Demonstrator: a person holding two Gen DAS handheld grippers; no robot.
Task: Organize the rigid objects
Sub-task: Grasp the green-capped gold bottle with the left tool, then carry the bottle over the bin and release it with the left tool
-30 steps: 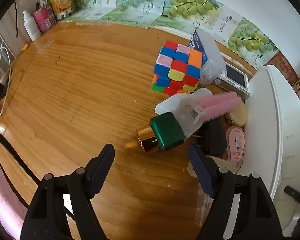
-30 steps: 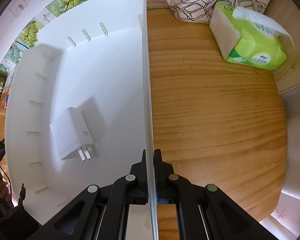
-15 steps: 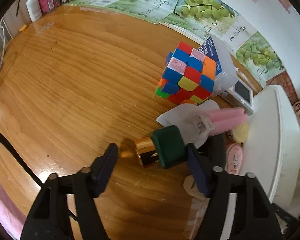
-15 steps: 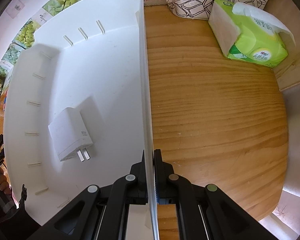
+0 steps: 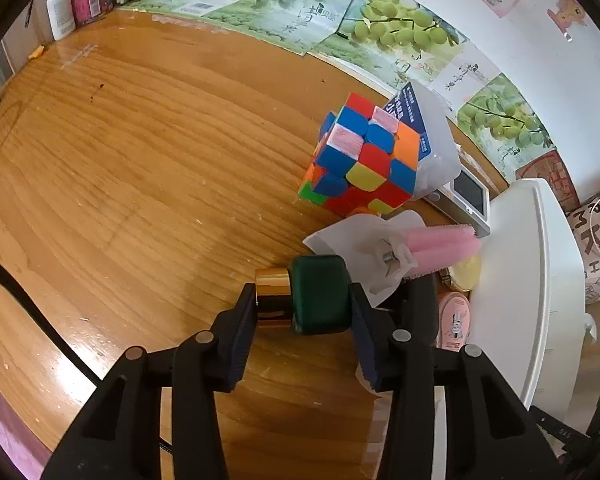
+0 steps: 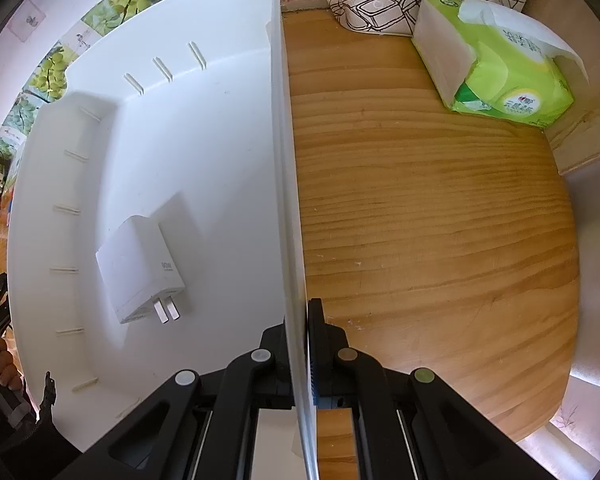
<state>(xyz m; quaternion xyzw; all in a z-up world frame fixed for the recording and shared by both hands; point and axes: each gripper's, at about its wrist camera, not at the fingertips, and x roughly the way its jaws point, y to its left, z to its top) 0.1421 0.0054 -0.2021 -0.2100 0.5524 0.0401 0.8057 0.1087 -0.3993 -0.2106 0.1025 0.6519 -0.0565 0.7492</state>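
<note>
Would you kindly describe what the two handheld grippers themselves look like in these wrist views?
Both are matte black plastic. The left gripper has two angular linkage arms with round silver pivot pins, ending in flat fingers faced with dark blue pads. A black cable curves past at the far left. The right gripper has the same black arms and pale rivets, with a blue ridged pad on one finger.

Green-gold bottle (image 5: 304,296), multicolour cube (image 5: 362,160), white bin (image 6: 204,128) w/ white charger (image 6: 140,268).
</note>
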